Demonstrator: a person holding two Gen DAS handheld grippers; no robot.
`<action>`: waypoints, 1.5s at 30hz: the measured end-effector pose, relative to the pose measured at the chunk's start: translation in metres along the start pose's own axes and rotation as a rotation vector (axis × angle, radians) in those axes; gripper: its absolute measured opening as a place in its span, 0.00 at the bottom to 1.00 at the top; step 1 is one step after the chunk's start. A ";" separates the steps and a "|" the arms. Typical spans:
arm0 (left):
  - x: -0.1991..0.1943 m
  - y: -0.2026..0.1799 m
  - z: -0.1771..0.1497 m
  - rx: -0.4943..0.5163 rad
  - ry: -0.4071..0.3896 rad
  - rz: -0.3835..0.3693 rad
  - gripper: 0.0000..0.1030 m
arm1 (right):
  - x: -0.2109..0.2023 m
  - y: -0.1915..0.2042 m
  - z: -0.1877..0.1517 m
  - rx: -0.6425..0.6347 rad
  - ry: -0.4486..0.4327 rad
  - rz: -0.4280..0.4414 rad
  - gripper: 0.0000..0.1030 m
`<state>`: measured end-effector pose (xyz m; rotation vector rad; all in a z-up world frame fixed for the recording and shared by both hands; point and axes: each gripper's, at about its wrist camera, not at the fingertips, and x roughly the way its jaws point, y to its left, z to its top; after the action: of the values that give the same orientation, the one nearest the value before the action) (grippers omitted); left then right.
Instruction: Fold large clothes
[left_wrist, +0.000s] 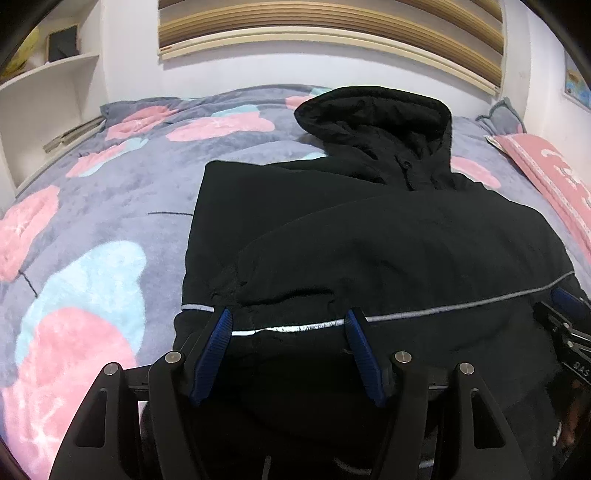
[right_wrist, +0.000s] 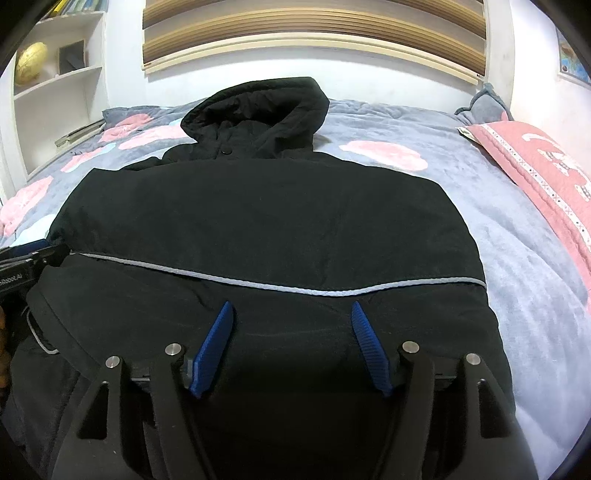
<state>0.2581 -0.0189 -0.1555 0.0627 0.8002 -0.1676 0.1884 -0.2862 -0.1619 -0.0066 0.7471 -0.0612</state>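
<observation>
A black hooded jacket (left_wrist: 369, 236) lies on the bed, sleeves folded in, hood (left_wrist: 376, 118) pointing to the far wall. A grey reflective stripe (left_wrist: 461, 304) crosses it near the hem. My left gripper (left_wrist: 288, 319) is open over the jacket's near left hem, its blue pads either side of the stripe. My right gripper (right_wrist: 291, 312) is open over the near hem of the jacket (right_wrist: 266, 221), just below the stripe (right_wrist: 258, 284). Each gripper shows at the edge of the other's view: the right one (left_wrist: 565, 317) and the left one (right_wrist: 26, 258).
The bed has a grey blanket (left_wrist: 110, 206) with pink and blue patches. A pink pillow (right_wrist: 535, 166) lies at the right. White shelves (right_wrist: 55, 92) with a gold globe (right_wrist: 31, 62) stand at the left. A wooden headboard panel (right_wrist: 314, 33) is on the far wall.
</observation>
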 end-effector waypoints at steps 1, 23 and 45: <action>-0.006 0.002 0.004 0.002 0.006 -0.018 0.63 | -0.001 0.000 0.000 -0.002 0.004 0.005 0.74; 0.155 0.039 0.234 -0.361 0.084 -0.145 0.63 | 0.084 -0.054 0.224 0.270 0.013 0.048 1.00; 0.189 0.070 0.223 -0.510 -0.145 -0.383 0.16 | 0.179 -0.093 0.226 0.425 -0.047 0.015 0.17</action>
<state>0.5576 -0.0004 -0.1368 -0.5816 0.6837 -0.3210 0.4680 -0.3933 -0.1154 0.4009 0.6752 -0.2035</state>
